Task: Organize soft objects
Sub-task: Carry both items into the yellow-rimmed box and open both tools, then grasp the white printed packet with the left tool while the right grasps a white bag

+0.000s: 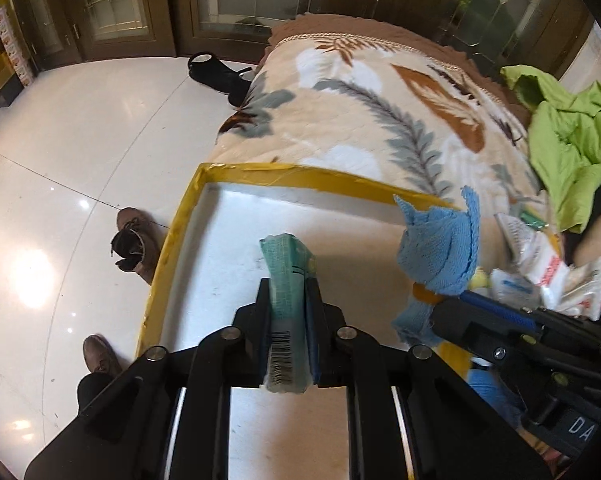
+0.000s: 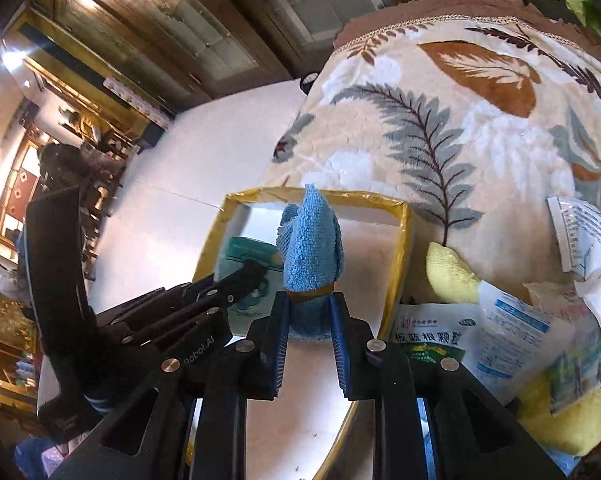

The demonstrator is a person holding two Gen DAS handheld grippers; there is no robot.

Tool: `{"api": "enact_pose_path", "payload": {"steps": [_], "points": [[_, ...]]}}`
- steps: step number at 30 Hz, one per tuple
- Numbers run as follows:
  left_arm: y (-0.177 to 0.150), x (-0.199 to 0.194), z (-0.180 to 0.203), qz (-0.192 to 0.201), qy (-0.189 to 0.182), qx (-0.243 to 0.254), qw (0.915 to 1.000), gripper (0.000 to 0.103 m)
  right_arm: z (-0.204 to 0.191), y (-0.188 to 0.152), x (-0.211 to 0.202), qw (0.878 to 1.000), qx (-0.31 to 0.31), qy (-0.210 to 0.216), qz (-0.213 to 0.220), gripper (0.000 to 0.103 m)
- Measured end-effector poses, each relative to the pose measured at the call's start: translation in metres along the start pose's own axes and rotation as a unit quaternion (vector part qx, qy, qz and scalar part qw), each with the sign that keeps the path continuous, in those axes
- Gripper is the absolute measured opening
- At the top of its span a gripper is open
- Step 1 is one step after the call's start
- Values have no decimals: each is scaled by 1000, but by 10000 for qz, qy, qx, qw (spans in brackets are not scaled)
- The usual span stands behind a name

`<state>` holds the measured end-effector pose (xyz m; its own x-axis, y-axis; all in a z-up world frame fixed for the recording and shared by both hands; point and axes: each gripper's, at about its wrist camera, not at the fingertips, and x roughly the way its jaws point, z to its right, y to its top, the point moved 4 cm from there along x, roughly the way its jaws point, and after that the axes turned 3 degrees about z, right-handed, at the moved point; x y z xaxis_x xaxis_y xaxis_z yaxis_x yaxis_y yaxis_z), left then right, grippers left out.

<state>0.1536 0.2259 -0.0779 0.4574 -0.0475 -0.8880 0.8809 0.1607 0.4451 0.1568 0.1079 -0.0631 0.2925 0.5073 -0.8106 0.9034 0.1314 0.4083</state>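
At the bottom centre of the left wrist view, our left gripper has its jaws closed on a teal packet with a barcode, held upright above the white floor of a shallow tray with a yellow taped rim.

In the right wrist view, bottom centre, our right gripper has its jaws pressed against the lower end of a rolled blue towel bound with an orange band; the roll points up over the same tray. In the left view that towel sits at right centre, beside the packet but apart from it.

To the lower right of the right view lie loose sachets and a yellow plush item. Beyond the tray, filling the upper right, is a cream blanket with leaf print. At the far right of the left view lies a green cloth. Shoes stand on the glossy floor at left.
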Motion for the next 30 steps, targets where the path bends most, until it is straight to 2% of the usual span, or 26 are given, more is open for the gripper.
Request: {"api": "enact_pose_path", "payload": {"steps": [4, 6, 8, 11, 14, 17, 19, 21, 22, 25, 30], "points": [[-2, 6, -4, 17, 79, -48, 10000, 25, 2, -2, 10, 10000, 59, -21, -59, 26], [-4, 10, -5, -27, 164, -72, 9998, 47, 5, -2, 11, 9999, 116, 8, -102, 36], [-5, 11, -6, 15, 270, -58, 9996, 54, 7, -2, 6, 9999, 142, 67, -18, 38], [-7, 8, -6, 40, 484, -15, 9988, 54, 8, -2, -10, 9996, 133, 121, 203, 46], [-5, -3, -3, 217, 715, 114, 9971, 54, 7, -3, -29, 9989, 46, 225, 418, 46], [-3, -21, 5, 483, 759, 234, 9957, 54, 7, -10, -50, 9977, -110, 217, 627, 48], [-3, -35, 15, 684, 770, 337, 9941, 59, 12, -17, -68, 9964, -206, 152, 805, 50], [-3, -51, 26, 920, 694, 403, 9925, 71, 18, -24, -84, 9952, -228, 135, 944, 52], [-4, -58, 32, 1041, 623, 438, 9916, 73, 23, -27, -91, 9947, -220, 135, 991, 52], [-7, -73, 54, 1196, 476, 579, 9900, 74, 40, -40, -114, 9934, -148, 68, 1137, 53], [-19, -82, 93, 1220, 227, 863, 9885, 75, 80, -67, -153, 9903, 35, -170, 1380, 54]]}}
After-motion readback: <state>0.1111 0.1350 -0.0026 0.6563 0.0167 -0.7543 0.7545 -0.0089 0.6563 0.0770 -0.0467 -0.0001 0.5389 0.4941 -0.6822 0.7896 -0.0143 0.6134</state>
